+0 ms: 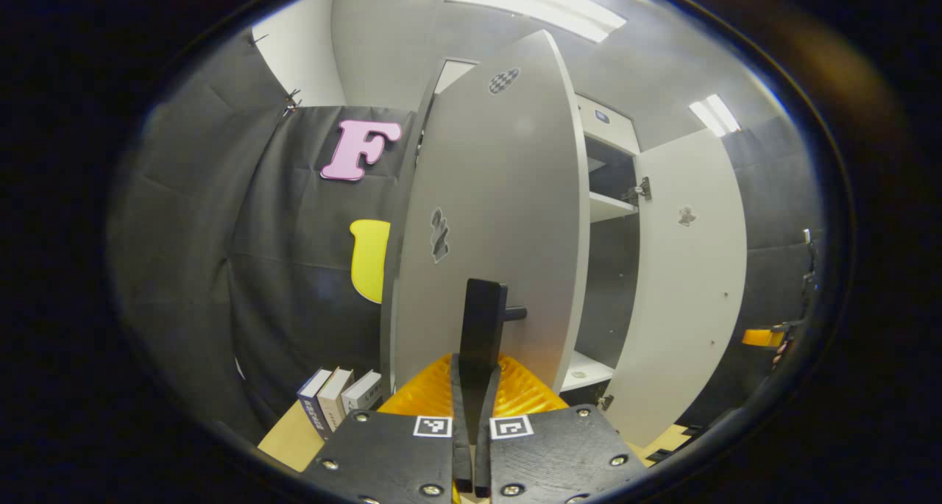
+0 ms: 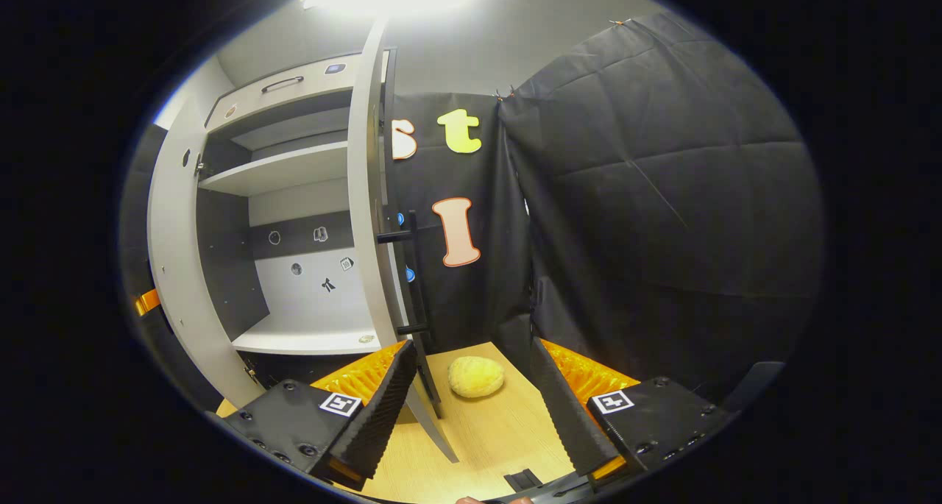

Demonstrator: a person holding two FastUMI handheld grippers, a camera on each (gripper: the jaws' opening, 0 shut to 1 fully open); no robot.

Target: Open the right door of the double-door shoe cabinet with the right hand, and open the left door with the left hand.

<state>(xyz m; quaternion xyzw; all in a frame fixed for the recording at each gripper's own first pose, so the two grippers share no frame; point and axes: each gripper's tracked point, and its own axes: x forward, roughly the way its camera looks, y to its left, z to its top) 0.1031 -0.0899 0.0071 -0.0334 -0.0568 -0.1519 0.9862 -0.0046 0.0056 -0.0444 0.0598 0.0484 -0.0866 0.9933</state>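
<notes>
Now your left gripper (image 1: 475,386) clenched on black handle (image 1: 482,327) of left door (image 1: 493,217), door swung open straight ahead of it. Your right gripper (image 2: 471,401) released, fingers spread; right door (image 2: 368,217) edge-on just beyond its left finger, handle (image 2: 412,276) untouched.
</notes>
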